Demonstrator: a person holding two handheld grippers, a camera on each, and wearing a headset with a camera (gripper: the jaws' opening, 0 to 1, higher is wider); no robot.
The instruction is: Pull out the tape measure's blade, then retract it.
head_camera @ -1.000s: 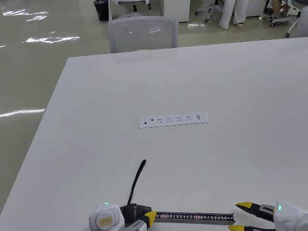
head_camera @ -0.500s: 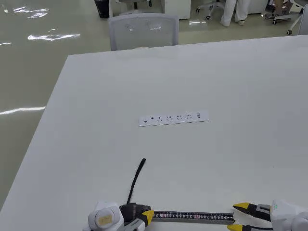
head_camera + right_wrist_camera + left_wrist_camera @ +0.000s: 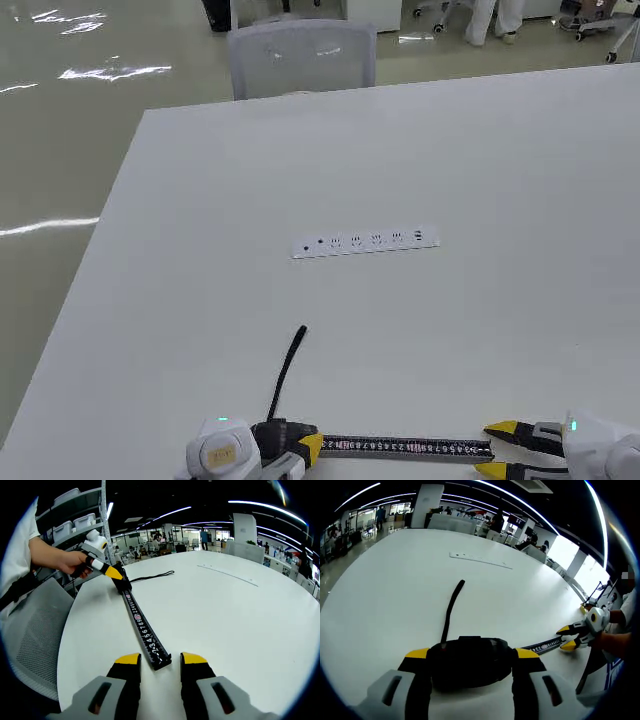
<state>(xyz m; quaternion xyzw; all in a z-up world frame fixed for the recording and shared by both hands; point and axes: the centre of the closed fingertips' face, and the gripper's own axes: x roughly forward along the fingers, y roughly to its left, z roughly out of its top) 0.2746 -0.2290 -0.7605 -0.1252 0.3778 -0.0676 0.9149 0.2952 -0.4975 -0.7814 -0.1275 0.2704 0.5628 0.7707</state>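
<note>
The black tape measure case (image 3: 281, 438) lies at the near table edge with my left gripper (image 3: 295, 455) shut on it. In the left gripper view the case (image 3: 470, 660) sits between the yellow-tipped jaws, and its black strap (image 3: 451, 607) trails away across the white table. The blade (image 3: 405, 447) is pulled out flat to the right. Its end hook (image 3: 161, 660) lies between the jaws of my right gripper (image 3: 160, 658), which is open, with gaps on both sides. In the head view the right gripper (image 3: 498, 450) straddles the blade tip.
A white power strip (image 3: 365, 241) is set in the middle of the white table (image 3: 200, 250). A grey chair (image 3: 300, 55) stands at the far edge. The table's left edge drops to a glossy floor. People are far behind.
</note>
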